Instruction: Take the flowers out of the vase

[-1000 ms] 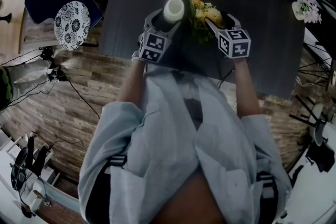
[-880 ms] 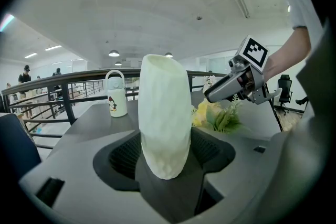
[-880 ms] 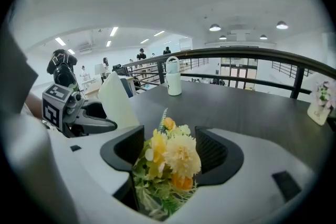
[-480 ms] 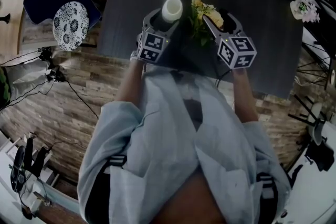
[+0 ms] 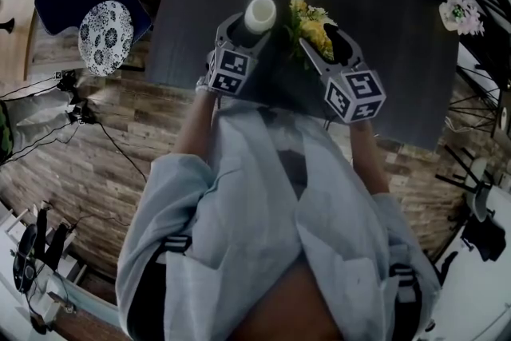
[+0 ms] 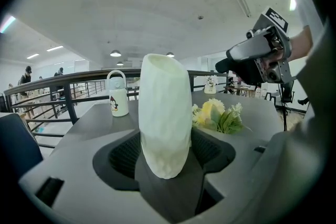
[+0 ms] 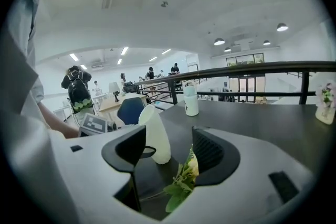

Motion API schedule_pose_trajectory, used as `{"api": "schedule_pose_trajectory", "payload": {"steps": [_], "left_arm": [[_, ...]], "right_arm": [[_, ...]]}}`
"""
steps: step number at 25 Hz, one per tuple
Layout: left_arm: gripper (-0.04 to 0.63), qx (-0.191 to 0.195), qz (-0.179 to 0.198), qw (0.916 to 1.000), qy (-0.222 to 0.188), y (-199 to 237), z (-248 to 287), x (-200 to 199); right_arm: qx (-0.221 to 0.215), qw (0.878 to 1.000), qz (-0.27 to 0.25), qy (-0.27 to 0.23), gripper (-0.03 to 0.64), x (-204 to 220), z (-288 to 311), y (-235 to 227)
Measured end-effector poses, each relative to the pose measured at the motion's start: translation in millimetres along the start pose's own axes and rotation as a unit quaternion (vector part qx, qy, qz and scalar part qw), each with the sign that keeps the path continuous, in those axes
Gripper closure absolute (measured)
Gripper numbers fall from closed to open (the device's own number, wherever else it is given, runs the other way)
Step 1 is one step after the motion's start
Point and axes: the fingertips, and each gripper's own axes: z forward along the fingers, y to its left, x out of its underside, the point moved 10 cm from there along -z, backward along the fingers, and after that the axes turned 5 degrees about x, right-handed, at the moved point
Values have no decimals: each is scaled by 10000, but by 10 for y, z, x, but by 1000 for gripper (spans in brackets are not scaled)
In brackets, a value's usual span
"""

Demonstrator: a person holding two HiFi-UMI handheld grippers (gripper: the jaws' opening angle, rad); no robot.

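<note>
White vase (image 6: 163, 113) sits clamped in our left gripper (image 6: 167, 155); flowers (image 7: 188, 168) between our right gripper's (image 7: 168, 148) parted, just-closing jaws seem light and soft, so we'd pinch the stems.

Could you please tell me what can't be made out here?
Inside of the vase: too small in head view; left gripper view shows only its side.
Print on the bottle: too small, left gripper view.
Stems of the flowers: head view, under the right tool, whose jaws, just closing, have flowers between them.
</note>
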Motion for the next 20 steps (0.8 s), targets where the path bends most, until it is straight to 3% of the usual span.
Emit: {"api": "schedule_pose_trajectory", "payload": {"steps": [20], "left_arm": [[287, -223, 10, 9997, 4, -7, -63, -39]], "right_arm": [[-89, 9998, 54, 172, 337, 103, -13, -20]]}}
